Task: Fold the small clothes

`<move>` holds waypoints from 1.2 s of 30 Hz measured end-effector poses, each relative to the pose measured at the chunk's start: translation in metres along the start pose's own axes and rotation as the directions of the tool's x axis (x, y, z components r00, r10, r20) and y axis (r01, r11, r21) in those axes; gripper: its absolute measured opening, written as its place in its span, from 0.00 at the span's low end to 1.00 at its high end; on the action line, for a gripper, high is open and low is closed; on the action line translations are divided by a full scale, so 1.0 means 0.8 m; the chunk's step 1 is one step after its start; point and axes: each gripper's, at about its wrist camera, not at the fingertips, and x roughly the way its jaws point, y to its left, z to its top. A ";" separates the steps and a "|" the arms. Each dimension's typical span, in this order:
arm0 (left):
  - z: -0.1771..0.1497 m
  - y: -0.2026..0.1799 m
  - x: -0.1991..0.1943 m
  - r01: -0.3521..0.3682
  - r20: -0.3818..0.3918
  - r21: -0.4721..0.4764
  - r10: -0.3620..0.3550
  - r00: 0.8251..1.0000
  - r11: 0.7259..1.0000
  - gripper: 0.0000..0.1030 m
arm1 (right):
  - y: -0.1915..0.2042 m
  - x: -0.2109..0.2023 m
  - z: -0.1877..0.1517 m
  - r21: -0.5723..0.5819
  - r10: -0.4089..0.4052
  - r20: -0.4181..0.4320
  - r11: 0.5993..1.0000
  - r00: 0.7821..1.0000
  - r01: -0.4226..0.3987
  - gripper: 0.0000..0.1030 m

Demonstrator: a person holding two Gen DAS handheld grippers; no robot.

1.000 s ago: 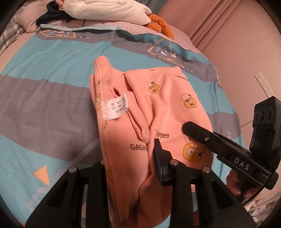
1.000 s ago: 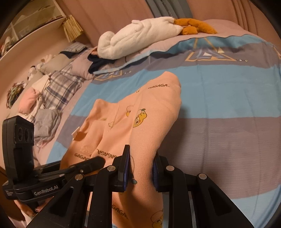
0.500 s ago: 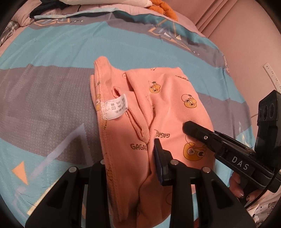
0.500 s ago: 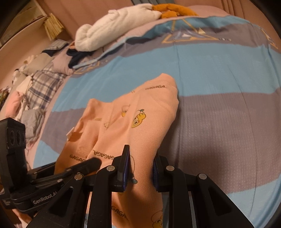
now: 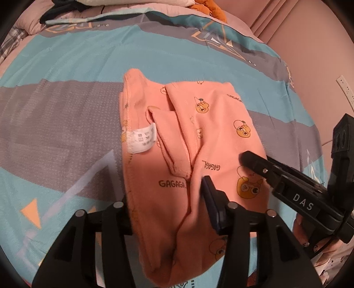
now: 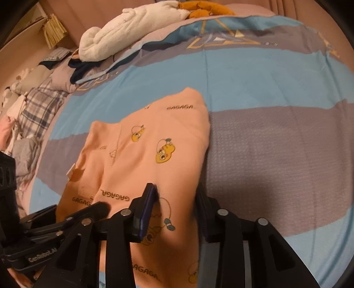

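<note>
- Both grippers' jaws, clamped on the cloth a second ago, are opening; fabric lies between each pair, unpressed.
- Left gripper (image 5: pixel 170 195): over near hem.
- Right gripper (image 6: pixel 177 208): over right edge.
- Pink garment (image 5: pixel 199 137): folded on striped bed (image 5: pixel 66 106).
- Risk: a withdrawing finger may snag and undo the fold.
- Surroundings: white towel (image 6: pixel 132 26), clothes pile (image 6: pixel 24 124), well apart; nothing obstructs.

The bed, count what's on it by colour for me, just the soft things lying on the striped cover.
Peach: 1, the printed garment
White: 1, the plush toy
Orange: 1, the plush toy
Dark: 1, the bundle of clothing
Total: 4
</note>
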 end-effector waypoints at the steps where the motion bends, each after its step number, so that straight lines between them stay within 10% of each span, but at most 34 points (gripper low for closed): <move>1: 0.000 -0.001 -0.005 -0.007 0.011 0.005 0.007 1.000 1.000 0.55 | 0.000 -0.005 0.000 -0.004 -0.013 0.010 1.000 1.000 0.013 0.40; 17: -0.001 -0.027 -0.120 -0.074 0.279 0.106 0.042 0.959 0.992 0.99 | 0.021 -0.106 0.007 -0.064 0.008 0.243 0.998 0.970 0.008 0.91; 36: -0.028 0.001 -0.131 -0.074 0.296 0.057 0.054 0.954 0.996 1.00 | 0.035 -0.127 -0.031 -0.050 -0.044 0.301 0.997 0.952 0.062 0.94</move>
